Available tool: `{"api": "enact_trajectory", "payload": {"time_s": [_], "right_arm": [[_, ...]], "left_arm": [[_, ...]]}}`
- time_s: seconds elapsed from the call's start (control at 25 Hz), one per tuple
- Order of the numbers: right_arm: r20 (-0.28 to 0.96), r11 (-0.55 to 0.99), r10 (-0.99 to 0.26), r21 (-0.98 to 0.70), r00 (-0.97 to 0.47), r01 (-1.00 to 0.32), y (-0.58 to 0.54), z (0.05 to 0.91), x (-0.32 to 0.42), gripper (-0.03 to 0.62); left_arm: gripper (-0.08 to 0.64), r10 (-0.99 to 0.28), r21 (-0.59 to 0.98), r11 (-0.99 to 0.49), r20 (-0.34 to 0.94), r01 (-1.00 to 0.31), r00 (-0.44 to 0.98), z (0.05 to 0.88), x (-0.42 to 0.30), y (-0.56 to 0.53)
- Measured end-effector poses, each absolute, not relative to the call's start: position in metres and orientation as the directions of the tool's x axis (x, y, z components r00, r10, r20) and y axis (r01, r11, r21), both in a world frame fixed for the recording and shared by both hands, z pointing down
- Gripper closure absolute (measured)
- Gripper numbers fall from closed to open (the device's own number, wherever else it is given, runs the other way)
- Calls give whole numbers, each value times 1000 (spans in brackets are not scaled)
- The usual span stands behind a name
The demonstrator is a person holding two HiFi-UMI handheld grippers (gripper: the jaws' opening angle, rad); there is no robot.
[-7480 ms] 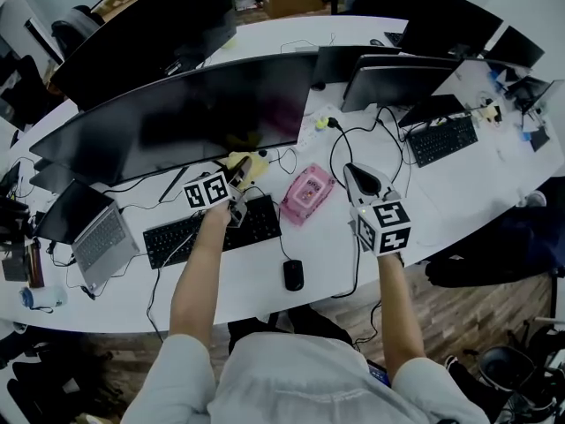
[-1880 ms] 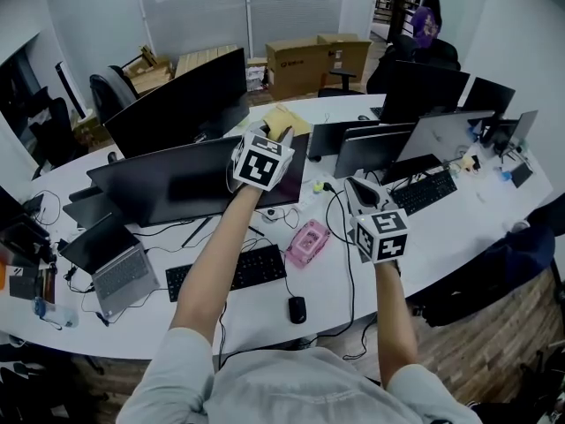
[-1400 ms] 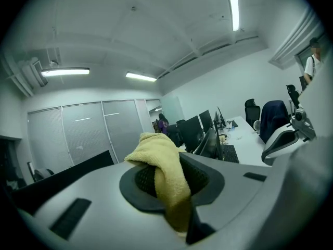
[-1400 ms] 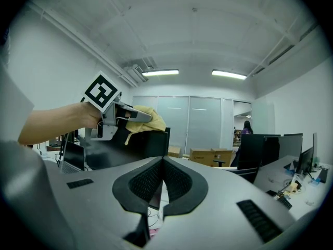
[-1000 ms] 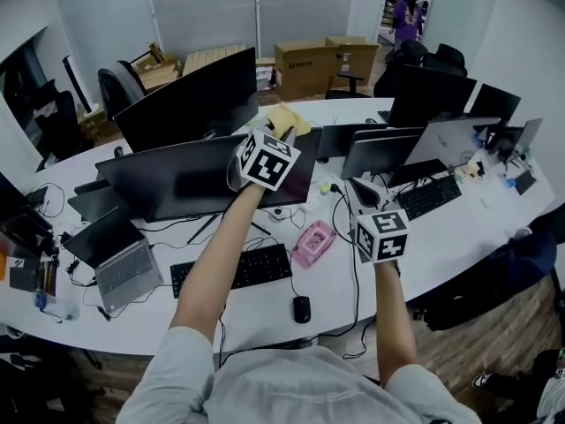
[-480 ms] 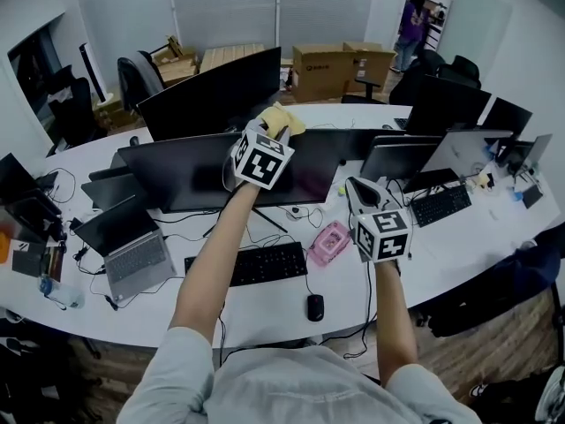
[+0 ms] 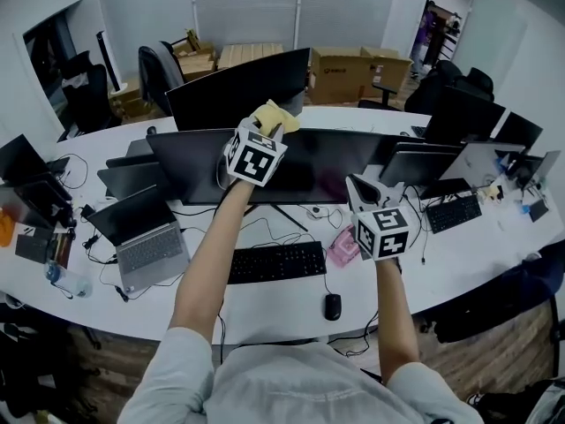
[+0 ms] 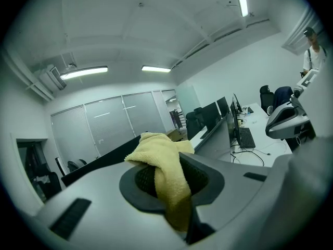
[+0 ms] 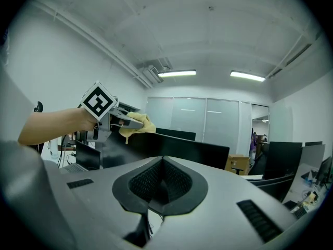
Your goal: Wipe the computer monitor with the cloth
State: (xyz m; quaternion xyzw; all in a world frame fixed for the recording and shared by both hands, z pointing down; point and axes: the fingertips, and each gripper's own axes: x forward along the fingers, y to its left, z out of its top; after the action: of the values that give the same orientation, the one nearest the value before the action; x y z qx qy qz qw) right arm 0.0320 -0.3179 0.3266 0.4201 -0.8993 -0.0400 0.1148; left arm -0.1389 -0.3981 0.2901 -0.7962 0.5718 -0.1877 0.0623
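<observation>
The left gripper's two jaws are pressed together on a yellow cloth, which is pinched in the slot between them and bunches up in a loose fold above the tips. In the head view this gripper is held out at arm's length, and the cloth sits at the top edge of the wide black monitor, near the middle of its width; whether the cloth actually touches the edge cannot be told. From the right gripper view the cloth hangs just over the monitor's upper left corner. The right gripper's jaws are closed on each other with nothing between them. It is held lower and nearer the body, in front of the monitor's right part and above a pink packet on the white desk. Below the monitor lie a black keyboard and a mouse, and an open laptop stands well off to the left. Behind the desk is a second dark monitor, with cardboard boxes beyond it.
</observation>
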Motion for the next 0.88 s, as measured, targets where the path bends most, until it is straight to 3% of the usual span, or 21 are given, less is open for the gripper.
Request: {"api": "enact_trajectory", "payload": {"time_s": [0.88], "right_arm": [[173, 753, -658, 162, -733, -638, -290, 342, -162, 566]], "left_arm": [[480, -966, -343, -195, 230, -919, 119, 297, -353, -341]]}}
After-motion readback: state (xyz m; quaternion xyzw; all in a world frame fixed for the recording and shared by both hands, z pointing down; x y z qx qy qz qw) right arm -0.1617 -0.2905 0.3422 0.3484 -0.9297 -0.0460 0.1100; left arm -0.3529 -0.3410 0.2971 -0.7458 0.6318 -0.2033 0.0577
